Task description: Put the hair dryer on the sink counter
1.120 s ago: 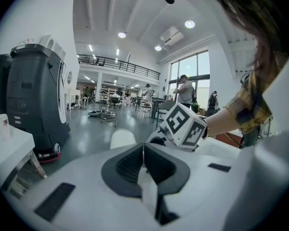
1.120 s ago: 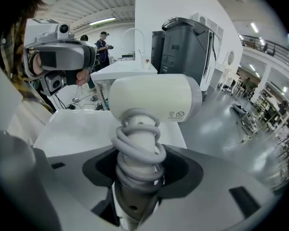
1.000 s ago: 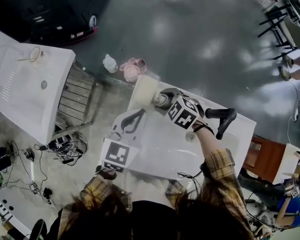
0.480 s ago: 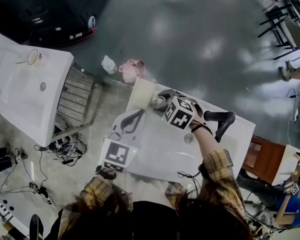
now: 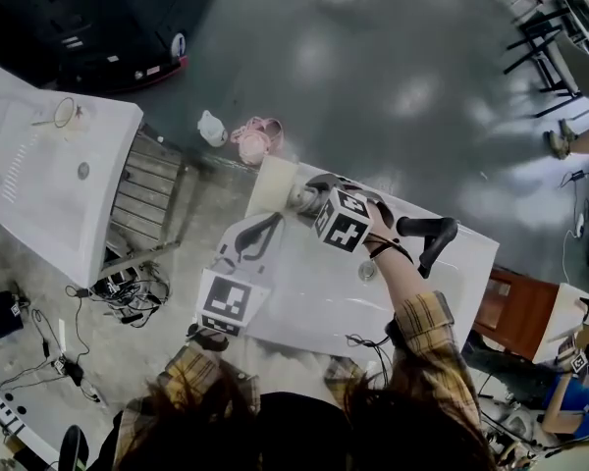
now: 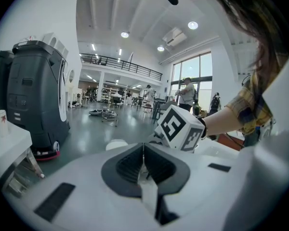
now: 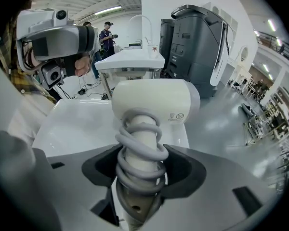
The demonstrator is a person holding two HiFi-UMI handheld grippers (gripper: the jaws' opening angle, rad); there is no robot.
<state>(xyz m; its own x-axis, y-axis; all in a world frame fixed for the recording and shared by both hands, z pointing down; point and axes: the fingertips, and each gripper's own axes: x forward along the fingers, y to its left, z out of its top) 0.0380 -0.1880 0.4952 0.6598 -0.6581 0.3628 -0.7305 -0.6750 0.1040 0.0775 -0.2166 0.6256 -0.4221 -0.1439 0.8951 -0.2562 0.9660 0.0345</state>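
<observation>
- The right tongs (image 7: 140, 174) are clamped on the cord-wrapped handle of the white hair dryer (image 7: 154, 100), with the surface (image 7: 77, 121) just beyond them.
- The left tongs (image 6: 143, 163) are pressed together, empty.

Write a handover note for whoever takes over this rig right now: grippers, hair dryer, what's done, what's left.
Right gripper: shut on the hair dryer, clamping its cord-wrapped handle.
Left gripper: shut, empty, at the left side of the sink counter.
Hair dryer: its head is over the counter's far left corner; I cannot tell whether it touches.
Done: dryer is in hand and at the counter.
Left: set it down on the counter, open the right gripper, withdraw.
</observation>
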